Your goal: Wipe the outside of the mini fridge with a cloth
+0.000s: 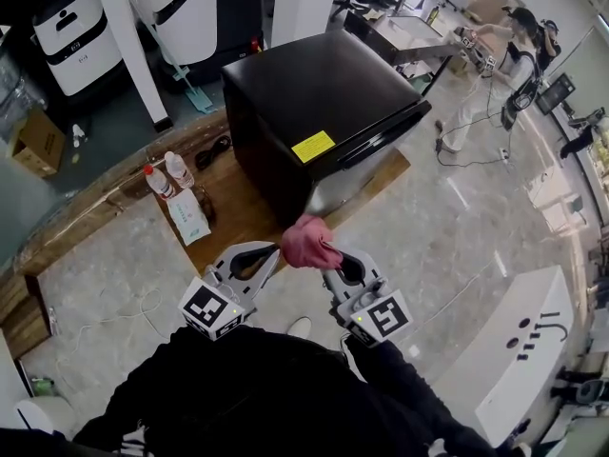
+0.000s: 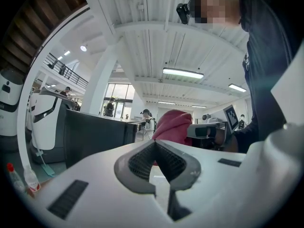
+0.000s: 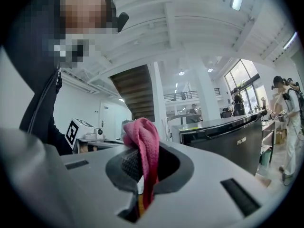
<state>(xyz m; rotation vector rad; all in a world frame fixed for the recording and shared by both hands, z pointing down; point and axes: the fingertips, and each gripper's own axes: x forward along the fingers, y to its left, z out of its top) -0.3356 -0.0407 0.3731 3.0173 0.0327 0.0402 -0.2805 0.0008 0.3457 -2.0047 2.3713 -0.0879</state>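
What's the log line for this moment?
right gripper: shut on pink cloth | left gripper: shut, beside cloth | mini fridge: untouched

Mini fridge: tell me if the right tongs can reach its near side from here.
Probably yes: the right tongs, shut on the pink cloth, hang just before the mini fridge with nothing between them.

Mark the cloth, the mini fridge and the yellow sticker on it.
cloth (image 1: 306, 241), head view, middle of the bunched pink fabric.
mini fridge (image 1: 319, 84), head view, bare black top panel.
yellow sticker (image 1: 313, 147), head view, centre of the label.
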